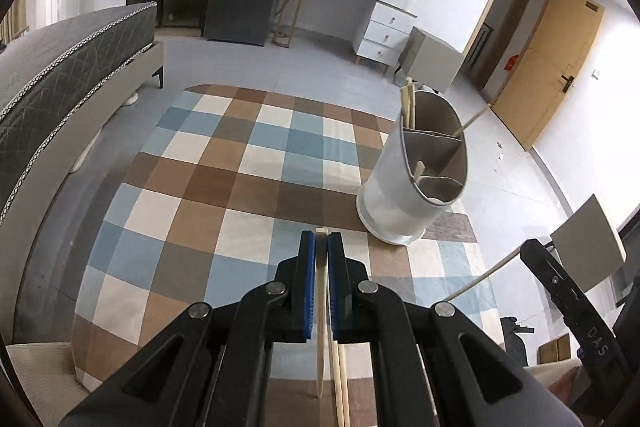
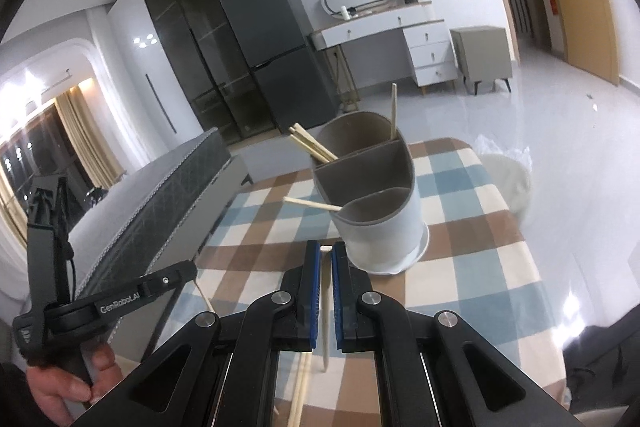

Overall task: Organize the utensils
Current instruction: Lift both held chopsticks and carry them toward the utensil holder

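Mid-transfer: left hand-held gripper (image 1: 321, 239) and right hand-held gripper (image 2: 326, 251) each pinch a pale wooden chopstick (image 1: 320, 307). Grey-white three-compartment plastic holder (image 1: 404, 195) stands far right on checked surface (image 1: 240, 187). Next: tip chopsticks in.

The utensil holder (image 1: 404, 199) is a white cylinder with a grey inside, cut on a slant and divided into three compartments. It stands upright on the checked cloth, in the left wrist view at about 2 o'clock from the centre. Several wooden chopsticks (image 1: 409, 105) lean in the tallest back compartment, and a single one (image 1: 474, 121) there points to 2 o'clock. One chopstick (image 2: 311, 203) in the lowest front compartment sticks out toward 9 o'clock in the right wrist view. More loose chopsticks (image 1: 342, 383) lie on the cloth at 6 o'clock.
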`<state>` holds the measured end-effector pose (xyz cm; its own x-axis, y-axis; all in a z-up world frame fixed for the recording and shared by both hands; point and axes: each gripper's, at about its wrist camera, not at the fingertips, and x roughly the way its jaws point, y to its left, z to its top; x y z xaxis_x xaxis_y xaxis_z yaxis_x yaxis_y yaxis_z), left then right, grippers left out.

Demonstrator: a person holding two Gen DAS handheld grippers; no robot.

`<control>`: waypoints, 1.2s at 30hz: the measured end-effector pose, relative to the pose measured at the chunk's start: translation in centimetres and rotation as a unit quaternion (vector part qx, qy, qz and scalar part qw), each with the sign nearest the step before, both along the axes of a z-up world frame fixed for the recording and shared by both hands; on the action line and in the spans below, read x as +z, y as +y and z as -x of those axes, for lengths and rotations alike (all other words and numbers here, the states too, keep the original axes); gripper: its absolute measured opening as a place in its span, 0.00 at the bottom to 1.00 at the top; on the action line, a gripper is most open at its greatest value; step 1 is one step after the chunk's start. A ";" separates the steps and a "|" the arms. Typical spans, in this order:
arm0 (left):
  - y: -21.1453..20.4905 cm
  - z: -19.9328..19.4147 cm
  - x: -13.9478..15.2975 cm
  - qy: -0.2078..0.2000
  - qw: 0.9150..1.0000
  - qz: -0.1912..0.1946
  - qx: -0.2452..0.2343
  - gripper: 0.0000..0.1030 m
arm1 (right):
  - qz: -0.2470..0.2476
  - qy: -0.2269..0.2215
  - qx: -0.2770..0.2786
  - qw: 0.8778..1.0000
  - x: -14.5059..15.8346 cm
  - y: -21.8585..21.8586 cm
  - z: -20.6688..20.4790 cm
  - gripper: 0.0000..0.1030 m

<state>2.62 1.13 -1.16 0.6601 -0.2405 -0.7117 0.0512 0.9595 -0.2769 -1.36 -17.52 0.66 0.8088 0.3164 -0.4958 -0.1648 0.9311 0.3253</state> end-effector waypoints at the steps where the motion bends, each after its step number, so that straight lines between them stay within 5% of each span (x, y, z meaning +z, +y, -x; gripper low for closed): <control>1: 0.0 -0.1 0.0 0.002 1.000 -0.001 -0.005 0.02 | 0.003 -0.003 -0.001 1.000 0.1 0.1 0.1 0.05; 18: -0.6 -0.8 4.4 -0.005 0.999 0.024 -0.021 0.01 | 0.011 -0.031 -0.020 0.999 2.6 -0.3 1.1 0.05; 31: -3.2 -5.2 14.6 -0.112 0.989 0.091 -0.034 0.01 | 0.047 -0.093 0.014 0.994 12.8 -3.1 -3.4 0.00; 36: -3.4 -7.2 14.4 -0.111 0.988 0.095 -0.049 0.01 | 0.052 -0.066 0.037 0.996 11.5 -3.5 -6.3 0.00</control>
<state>9.79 -2.24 13.23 0.7617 -0.4265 -0.4878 0.2207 0.8786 -0.4235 4.94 -20.98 12.16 0.8456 0.3297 -0.4199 -0.2690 0.9425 0.1982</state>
